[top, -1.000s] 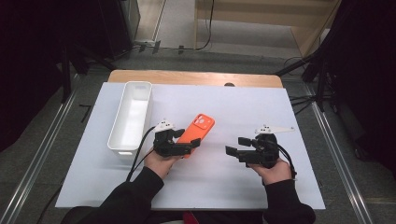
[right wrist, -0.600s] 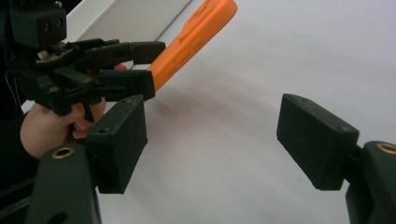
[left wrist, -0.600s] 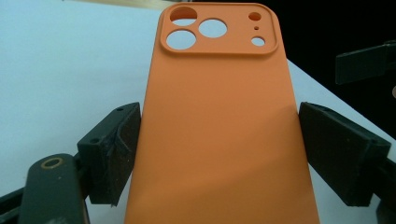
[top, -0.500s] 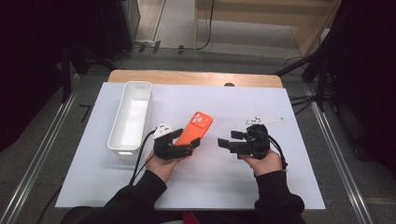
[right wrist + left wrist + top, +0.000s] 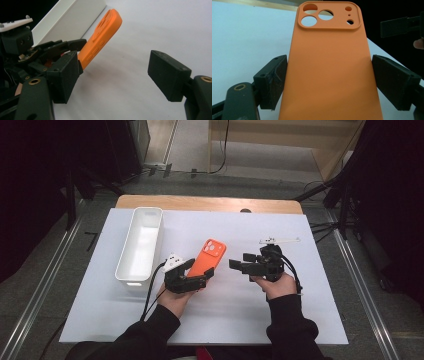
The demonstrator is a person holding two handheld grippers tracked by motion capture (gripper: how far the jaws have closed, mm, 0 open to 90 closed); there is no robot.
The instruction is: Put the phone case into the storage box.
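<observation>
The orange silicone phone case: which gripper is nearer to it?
Left. The left gripper holds the orange silicone phone case between its fingers. The right gripper is open and apart from it, to its right.

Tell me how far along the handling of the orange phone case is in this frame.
Done: the left hand-held gripper has the orange phone case clamped by its long edges and lifted off the table. In hand: the right hand-held gripper, jaws open, points toward it without touching. Left: the white bin holds nothing, so any handover or placement remains.
</observation>
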